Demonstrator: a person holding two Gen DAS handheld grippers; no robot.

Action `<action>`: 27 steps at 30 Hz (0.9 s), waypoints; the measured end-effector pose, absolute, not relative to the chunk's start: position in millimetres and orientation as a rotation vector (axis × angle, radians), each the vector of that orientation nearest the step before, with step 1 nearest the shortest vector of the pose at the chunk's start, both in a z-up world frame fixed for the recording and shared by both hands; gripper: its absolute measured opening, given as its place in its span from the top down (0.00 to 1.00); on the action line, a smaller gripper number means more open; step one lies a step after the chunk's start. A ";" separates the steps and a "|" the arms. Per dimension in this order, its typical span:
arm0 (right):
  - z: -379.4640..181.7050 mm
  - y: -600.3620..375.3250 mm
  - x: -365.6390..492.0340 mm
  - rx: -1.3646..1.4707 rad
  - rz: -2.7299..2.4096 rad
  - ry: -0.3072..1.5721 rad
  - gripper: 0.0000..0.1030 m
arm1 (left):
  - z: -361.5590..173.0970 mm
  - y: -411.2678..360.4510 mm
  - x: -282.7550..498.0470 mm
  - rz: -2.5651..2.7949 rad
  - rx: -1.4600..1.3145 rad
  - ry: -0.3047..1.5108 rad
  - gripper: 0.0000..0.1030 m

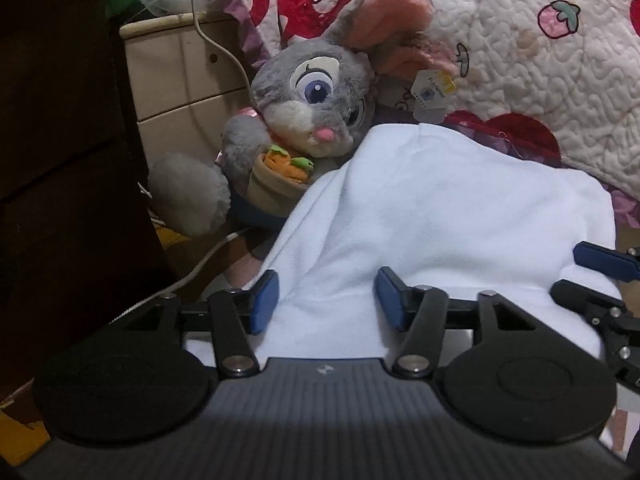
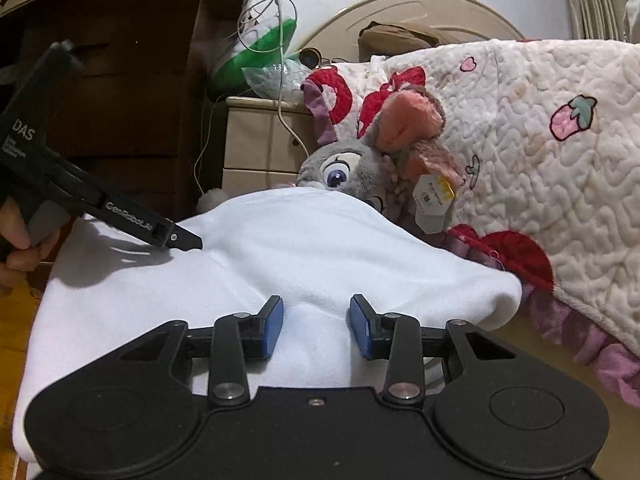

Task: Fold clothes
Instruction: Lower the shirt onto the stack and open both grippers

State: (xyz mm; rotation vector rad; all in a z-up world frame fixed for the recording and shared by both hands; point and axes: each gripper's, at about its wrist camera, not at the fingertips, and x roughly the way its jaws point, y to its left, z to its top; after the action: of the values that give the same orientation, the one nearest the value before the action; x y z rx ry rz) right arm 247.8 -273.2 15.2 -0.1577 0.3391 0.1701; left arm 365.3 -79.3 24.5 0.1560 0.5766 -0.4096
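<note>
White fleece garment (image 2: 304, 256) is bunched in a soft mound on what looks like a wooden surface beside the bed, its far edge pushed up against a grey plush rabbit (image 1: 316, 96). Nearest, the left hand-held gripper (image 1: 326, 300) has its jaws spread wide with cloth between the blue pads, not pinched. Same deal for the right hand-held gripper (image 2: 316, 328): released, straddling a ridge near the garment's near edge. Can't tell if it's half-folded or just heaped. Risk as I see it: fleece is thick and slippery, so a shallow pinch could grab one layer only and drag the pile crooked, or shove it into the rabbit and the strawberry quilt (image 2: 540, 152) behind.
</note>
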 end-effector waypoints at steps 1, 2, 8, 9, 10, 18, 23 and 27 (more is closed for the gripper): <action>16.3 -272.5 242.5 -0.154 0.169 0.340 0.59 | 25.0 -79.3 364.5 -0.399 0.166 0.567 0.37; 16.8 -269.3 235.2 -0.156 0.166 0.334 0.58 | 25.4 -79.2 363.6 -0.388 0.175 0.558 0.36; 11.4 -239.8 185.0 -0.114 0.195 0.343 0.38 | 29.8 -74.3 339.6 -0.303 0.219 0.504 0.35; 7.6 -233.8 179.1 -0.117 0.210 0.363 0.36 | 31.3 -73.4 330.9 -0.285 0.228 0.496 0.36; 2.4 -227.0 173.0 -0.138 0.224 0.381 0.34 | 32.9 -72.6 322.2 -0.268 0.237 0.488 0.35; -3.0 -241.7 135.0 0.064 0.290 0.533 0.35 | 43.5 -73.6 229.3 -0.218 0.254 0.598 0.15; 19.1 -261.1 85.7 0.073 0.264 0.514 0.34 | 55.7 -73.1 169.7 -0.150 0.216 0.593 0.00; 34.7 -274.3 49.6 0.075 0.228 0.510 0.32 | 66.9 -77.8 125.4 -0.183 0.185 0.603 0.00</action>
State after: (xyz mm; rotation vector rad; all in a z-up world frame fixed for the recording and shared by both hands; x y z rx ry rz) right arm 49.6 -274.3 34.7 0.0750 0.5099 0.2281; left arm 125.4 -77.8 66.9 0.1854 0.6034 -0.1828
